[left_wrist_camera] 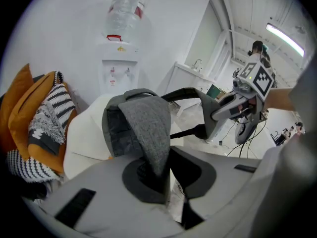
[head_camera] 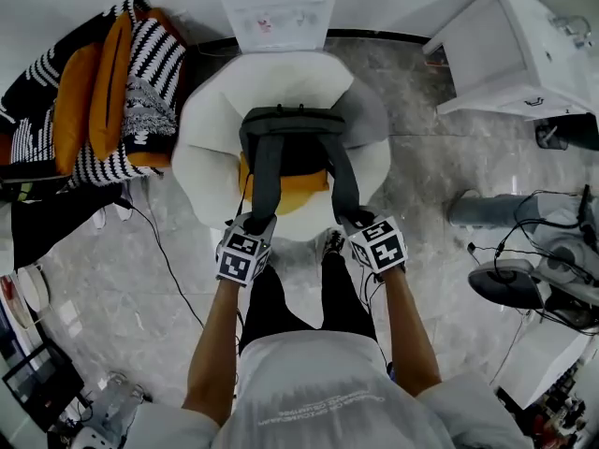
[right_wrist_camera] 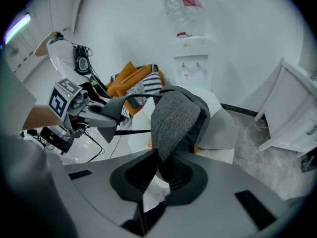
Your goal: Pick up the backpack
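A dark grey backpack (head_camera: 292, 137) hangs over a white round armchair (head_camera: 208, 148), its two shoulder straps stretched toward me. My left gripper (head_camera: 251, 232) is shut on the left strap (head_camera: 267, 181), and that grey fabric strap (left_wrist_camera: 148, 130) runs down between its jaws. My right gripper (head_camera: 360, 224) is shut on the right strap (head_camera: 343, 181); the same strap (right_wrist_camera: 174, 125) is pinched between its jaws. An orange cushion (head_camera: 295, 192) lies on the seat under the backpack. Each gripper shows in the other's view, the right gripper (left_wrist_camera: 233, 108) and the left gripper (right_wrist_camera: 91, 113).
A water dispenser (head_camera: 276, 7) stands against the wall behind the armchair. Orange and striped cushions (head_camera: 112, 87) are piled at the left. A white table (head_camera: 510, 50) is at the upper right, cables and a lamp base (head_camera: 510, 283) at the right. My legs (head_camera: 299, 297) stand before the chair.
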Available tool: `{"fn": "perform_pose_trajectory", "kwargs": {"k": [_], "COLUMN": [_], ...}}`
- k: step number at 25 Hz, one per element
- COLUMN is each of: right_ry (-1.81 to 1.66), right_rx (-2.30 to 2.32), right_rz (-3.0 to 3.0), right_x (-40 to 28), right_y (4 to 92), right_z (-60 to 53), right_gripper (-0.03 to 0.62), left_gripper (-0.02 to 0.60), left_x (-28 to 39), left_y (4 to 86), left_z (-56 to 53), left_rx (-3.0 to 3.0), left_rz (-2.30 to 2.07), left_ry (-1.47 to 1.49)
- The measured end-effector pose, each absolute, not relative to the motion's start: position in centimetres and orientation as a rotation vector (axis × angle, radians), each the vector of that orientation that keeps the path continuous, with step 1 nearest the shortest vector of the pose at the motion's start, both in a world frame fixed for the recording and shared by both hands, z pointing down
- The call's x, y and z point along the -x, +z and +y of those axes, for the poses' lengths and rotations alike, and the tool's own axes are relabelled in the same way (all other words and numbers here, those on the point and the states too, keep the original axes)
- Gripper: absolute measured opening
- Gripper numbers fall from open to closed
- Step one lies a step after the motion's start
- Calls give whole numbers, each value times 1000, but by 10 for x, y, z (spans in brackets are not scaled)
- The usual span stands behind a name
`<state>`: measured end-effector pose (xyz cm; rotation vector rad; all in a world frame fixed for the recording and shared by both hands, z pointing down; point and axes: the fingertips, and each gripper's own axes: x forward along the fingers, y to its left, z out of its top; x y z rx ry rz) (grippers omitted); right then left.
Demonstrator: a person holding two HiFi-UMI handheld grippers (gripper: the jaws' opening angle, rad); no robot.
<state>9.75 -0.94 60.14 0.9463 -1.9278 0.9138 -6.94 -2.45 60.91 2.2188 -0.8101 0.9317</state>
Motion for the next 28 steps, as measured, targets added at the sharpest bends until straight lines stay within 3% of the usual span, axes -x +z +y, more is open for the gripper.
{"fn": "perform_pose_trajectory", "kwargs": {"k": [28], "right_ry": [862], "right_rx": [-1030], "right_rz": [-1976], "right_x": [-89], "right_y": [538], "right_z": [-70], "right_gripper": [37], "left_gripper": [37], "left_x": [86], "left_y": [529], "left_z": [-95], "left_rx": [-2315], "left_rz": [-999], "left_ry": [780]}}
